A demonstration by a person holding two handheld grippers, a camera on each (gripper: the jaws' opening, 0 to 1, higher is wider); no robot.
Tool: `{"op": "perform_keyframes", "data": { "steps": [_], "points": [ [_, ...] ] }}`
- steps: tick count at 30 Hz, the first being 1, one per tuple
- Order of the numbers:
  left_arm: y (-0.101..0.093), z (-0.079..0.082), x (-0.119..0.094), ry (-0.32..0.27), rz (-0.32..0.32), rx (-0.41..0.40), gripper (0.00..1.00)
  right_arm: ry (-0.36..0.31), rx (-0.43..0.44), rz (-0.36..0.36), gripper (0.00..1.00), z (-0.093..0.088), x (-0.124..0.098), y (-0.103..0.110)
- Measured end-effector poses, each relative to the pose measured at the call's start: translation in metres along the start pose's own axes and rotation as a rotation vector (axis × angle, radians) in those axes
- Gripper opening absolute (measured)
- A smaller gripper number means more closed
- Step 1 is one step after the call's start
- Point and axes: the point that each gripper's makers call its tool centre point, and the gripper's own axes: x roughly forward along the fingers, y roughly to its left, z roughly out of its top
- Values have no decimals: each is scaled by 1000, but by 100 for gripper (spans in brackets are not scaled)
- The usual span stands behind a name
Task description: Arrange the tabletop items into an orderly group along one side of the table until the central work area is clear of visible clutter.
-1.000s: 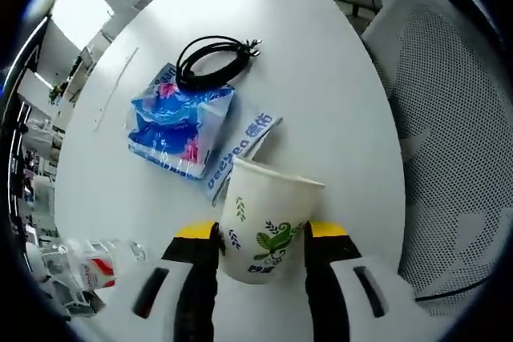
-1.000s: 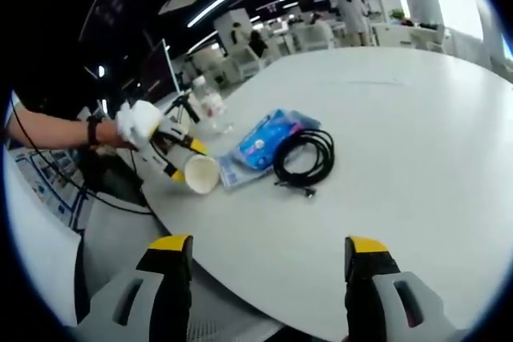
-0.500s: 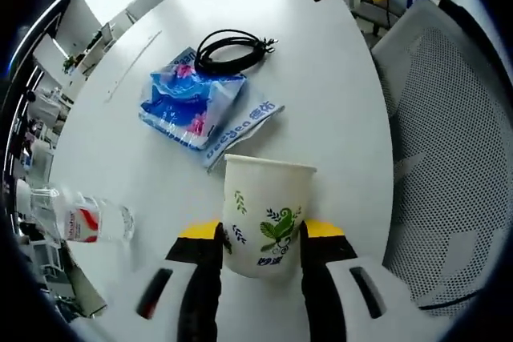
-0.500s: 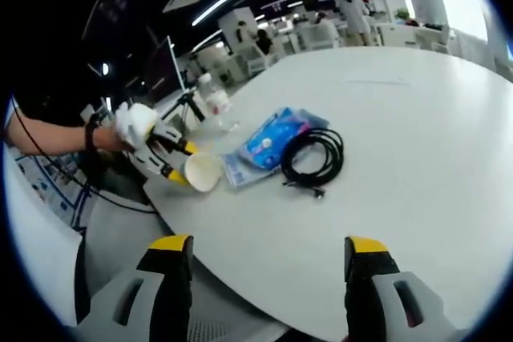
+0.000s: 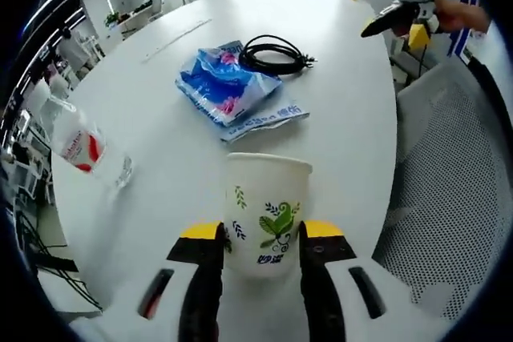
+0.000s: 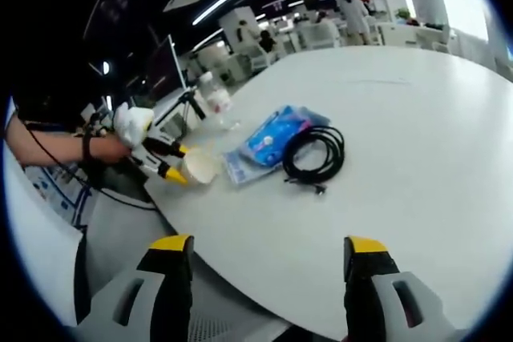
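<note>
Here we saw the left claw (image 5: 260,238) closed on the paper cup (image 5: 265,212), its two yellow-tipped jaws pressed against the cup's sides low on its wall. The cup stood upright near the near edge of the white bench (image 5: 160,126) (a green leaf print faced the camera). Just beyond the cup lay the blue snack packet (image 5: 227,86), flat on the bench, with a smaller wrapper (image 5: 267,117) poking out from under its near side. The coiled black cable (image 5: 272,55) lay at the packet's far right corner, touching it. To the left, a clear water bottle (image 5: 78,143) with a red-and-white label lay well apart from the packet.

In the right gripper view we found the right claw (image 6: 272,266) open with nothing between its jaws, hovering off the bench's edge. From there the cup (image 6: 198,168) sat at the far left, beside the packet (image 6: 268,140) and cable (image 6: 314,154), and an office chair (image 5: 449,198) stood by the bench.
</note>
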Motion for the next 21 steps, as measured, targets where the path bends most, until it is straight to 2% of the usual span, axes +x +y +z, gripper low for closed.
{"op": "perform_keyframes", "data": {
  "steps": [3,11,16,21],
  "points": [
    [0,-8,-2,1,12,-22,34,3,-3,7,78,0,2,3],
    [1,-12,-6,-11,35,-84,35,7,-18,21,78,4,6,8],
    [2,-11,-5,-12,46,-95,36,9,-22,23,78,5,5,8],
    [2,-10,-1,11,52,-83,37,12,-24,23,78,3,4,8]
  ]
}}
